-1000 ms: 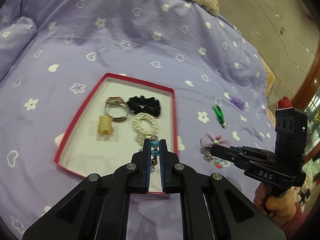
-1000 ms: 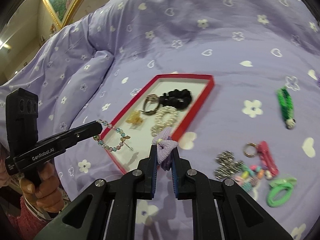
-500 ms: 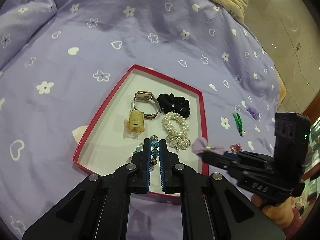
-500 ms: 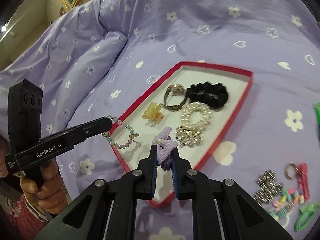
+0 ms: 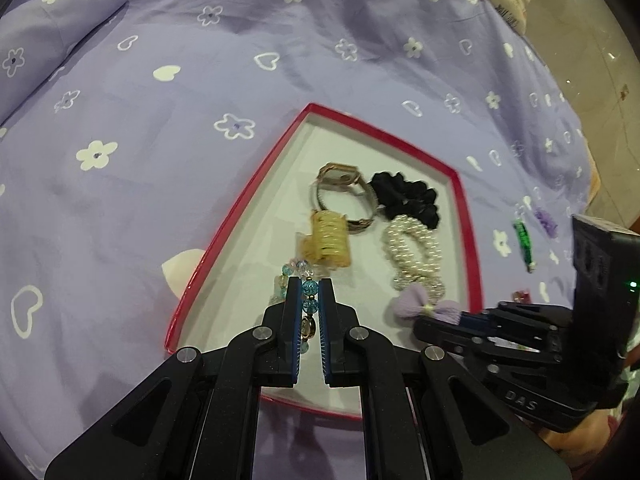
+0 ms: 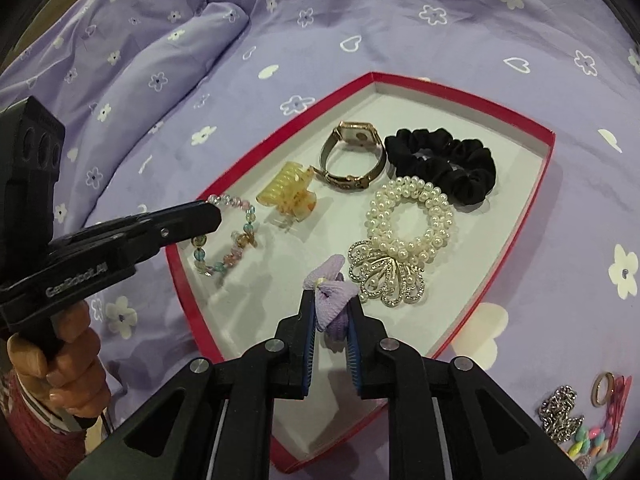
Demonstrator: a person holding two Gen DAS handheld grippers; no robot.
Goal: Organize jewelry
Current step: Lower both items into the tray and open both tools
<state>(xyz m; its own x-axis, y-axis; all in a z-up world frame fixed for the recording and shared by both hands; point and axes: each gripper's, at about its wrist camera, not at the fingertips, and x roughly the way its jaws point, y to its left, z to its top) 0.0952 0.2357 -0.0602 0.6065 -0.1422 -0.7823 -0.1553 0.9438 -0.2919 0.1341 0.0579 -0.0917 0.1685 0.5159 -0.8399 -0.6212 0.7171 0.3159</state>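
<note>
Red-rimmed tray (image 6: 532,208) on a lilac flowered bedspread (image 6: 400,32). Contents: gold watch (image 6: 352,156) and black scrunchie (image 6: 444,168) toward the far edge; amber claw clip (image 6: 288,196) near the left rim; pearl bracelet (image 6: 412,220) with rhinestone brooch (image 6: 384,276) at centre. Left gripper (image 6: 204,220), hand (image 6: 60,356) on its grip, clamps a pastel bead bracelet (image 6: 232,240) over the left rim. Right gripper (image 6: 330,312), jaws opening, lilac bow (image 6: 330,292) between them above the near edge. Loose trinkets (image 6: 580,420) off the tray's near right corner.
</note>
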